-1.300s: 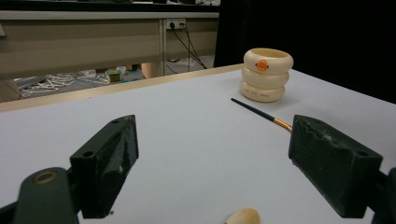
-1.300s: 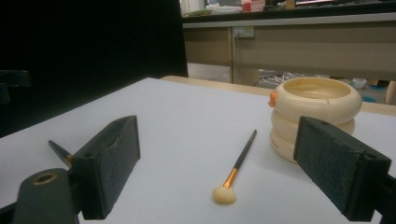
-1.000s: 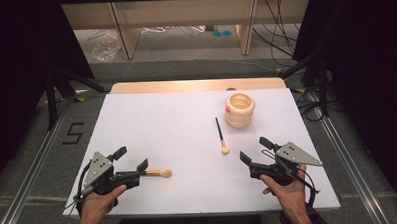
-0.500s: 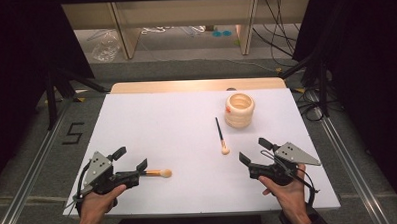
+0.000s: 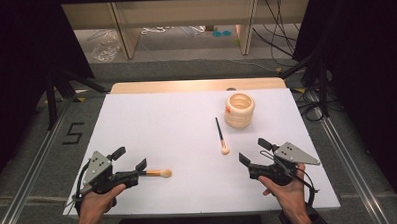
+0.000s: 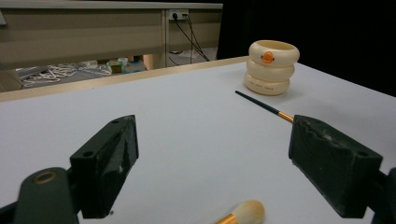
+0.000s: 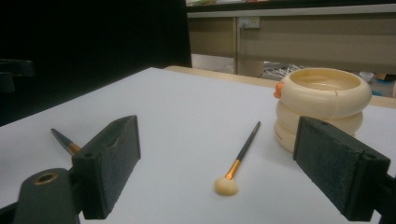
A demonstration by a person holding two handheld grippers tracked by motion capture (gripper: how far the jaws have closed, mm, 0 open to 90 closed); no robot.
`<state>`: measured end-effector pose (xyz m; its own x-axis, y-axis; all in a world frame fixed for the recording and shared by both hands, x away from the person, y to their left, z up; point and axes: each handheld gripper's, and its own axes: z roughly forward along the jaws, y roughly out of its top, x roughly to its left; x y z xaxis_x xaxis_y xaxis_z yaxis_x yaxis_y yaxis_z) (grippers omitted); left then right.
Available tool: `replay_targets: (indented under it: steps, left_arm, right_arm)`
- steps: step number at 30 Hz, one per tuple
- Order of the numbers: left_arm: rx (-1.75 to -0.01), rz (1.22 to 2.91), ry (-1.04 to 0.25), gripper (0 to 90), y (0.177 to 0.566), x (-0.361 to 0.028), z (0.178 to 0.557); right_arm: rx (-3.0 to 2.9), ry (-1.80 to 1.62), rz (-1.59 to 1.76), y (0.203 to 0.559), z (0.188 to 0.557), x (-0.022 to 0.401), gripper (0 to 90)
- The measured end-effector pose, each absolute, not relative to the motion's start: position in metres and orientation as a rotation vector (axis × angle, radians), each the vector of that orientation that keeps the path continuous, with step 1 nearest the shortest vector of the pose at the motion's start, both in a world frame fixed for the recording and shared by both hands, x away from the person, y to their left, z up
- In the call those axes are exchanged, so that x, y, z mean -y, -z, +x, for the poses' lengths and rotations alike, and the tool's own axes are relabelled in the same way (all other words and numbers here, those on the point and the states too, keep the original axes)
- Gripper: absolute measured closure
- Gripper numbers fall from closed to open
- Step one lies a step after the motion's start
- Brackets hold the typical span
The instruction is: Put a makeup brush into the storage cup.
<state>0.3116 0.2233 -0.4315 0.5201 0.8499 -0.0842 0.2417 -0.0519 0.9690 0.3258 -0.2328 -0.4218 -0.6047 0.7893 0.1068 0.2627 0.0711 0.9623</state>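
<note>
High view: your left gripper stands wide open, empty, beside a brush; your right gripper stands wide open, empty, near a second brush and cup.

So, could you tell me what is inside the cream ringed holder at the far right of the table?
The cream holder stands upright with its mouth open. From the high view its upper inside wall looks bare, with no brush handle sticking out. Its bottom is hidden by the rim, so I cannot rule out something small there.
</note>
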Motion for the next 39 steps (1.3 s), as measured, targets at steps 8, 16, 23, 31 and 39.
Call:
replay_targets:
  steps: [8,16,23,31,39]
  left_arm:
    - [-0.962,1.587,-0.643,15.7,0.432,-0.223,0.312]
    - [-0.964,1.59,-0.645,15.7,0.432,-0.223,0.312]
    - [-0.967,1.585,-0.645,15.7,0.432,-0.223,0.312]
    - [-0.97,1.586,-0.645,15.7,0.432,-0.223,0.312]
    - [-0.971,1.585,-0.644,15.7,0.432,-0.224,0.313]
  right_arm:
    - [-1.937,-1.513,1.028,0.424,0.335,0.232,19.2]
    - [-2.031,-1.384,0.993,0.424,0.355,0.228,20.0]
    - [-2.116,-1.282,0.999,0.421,0.38,0.216,24.1]
    - [-2.206,-1.17,1.024,0.422,0.401,0.203,24.2]
    - [-2.262,-1.102,1.057,0.424,0.426,0.192,23.9]
